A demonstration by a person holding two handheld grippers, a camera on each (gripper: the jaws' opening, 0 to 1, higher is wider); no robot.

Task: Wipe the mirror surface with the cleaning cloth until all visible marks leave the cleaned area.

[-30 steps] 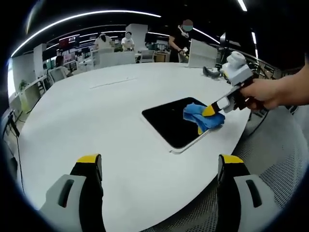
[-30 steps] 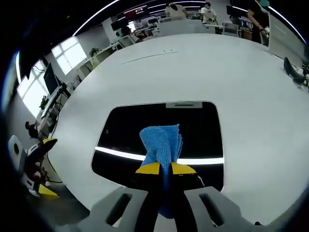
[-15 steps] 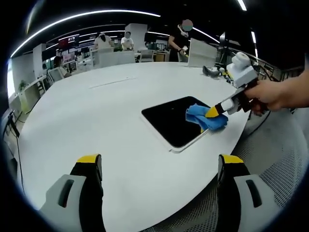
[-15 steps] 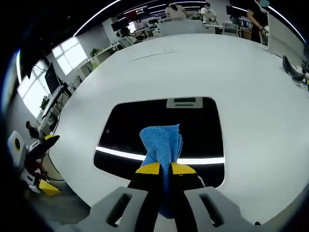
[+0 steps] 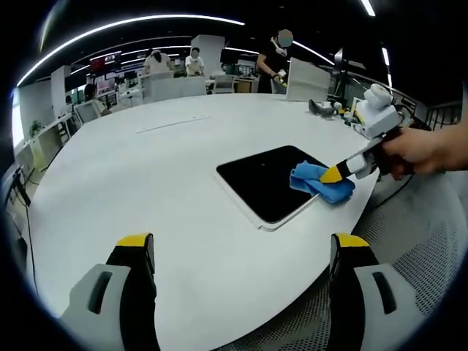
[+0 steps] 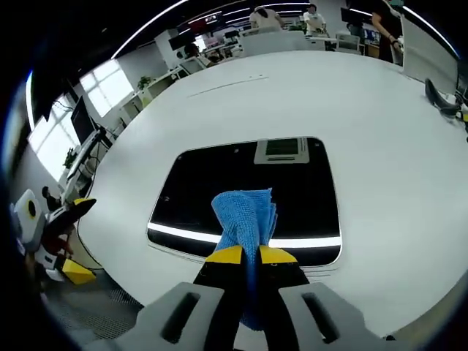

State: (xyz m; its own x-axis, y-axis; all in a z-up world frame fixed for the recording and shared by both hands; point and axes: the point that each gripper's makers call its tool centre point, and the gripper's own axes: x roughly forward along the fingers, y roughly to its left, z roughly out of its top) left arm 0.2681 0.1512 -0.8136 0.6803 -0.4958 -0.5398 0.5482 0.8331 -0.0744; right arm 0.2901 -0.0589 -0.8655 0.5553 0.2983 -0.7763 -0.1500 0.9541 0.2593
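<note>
A dark rectangular mirror (image 5: 267,180) (image 6: 219,186) lies flat on the white table (image 5: 146,168), near the table's edge. My right gripper (image 6: 251,254) is shut on a folded blue cloth (image 6: 247,214), which rests on the mirror's near edge. In the left gripper view the cloth (image 5: 320,183) sits at the mirror's right corner, with the right gripper (image 5: 333,174) held by a hand (image 5: 417,150). My left gripper (image 5: 241,245) stands open above the table's front, well short of the mirror, nothing between its jaws.
A dark object (image 5: 322,107) (image 6: 442,99) lies on the table's far side. Desks, screens and several people (image 5: 194,62) stand beyond. The table edge runs close to the mirror, with grey mesh floor (image 5: 409,241) below. The left gripper (image 6: 55,219) shows off the table's edge.
My right gripper has dragged the cloth back across the mirror toward its near edge and corner. The left gripper has stayed still and open.
</note>
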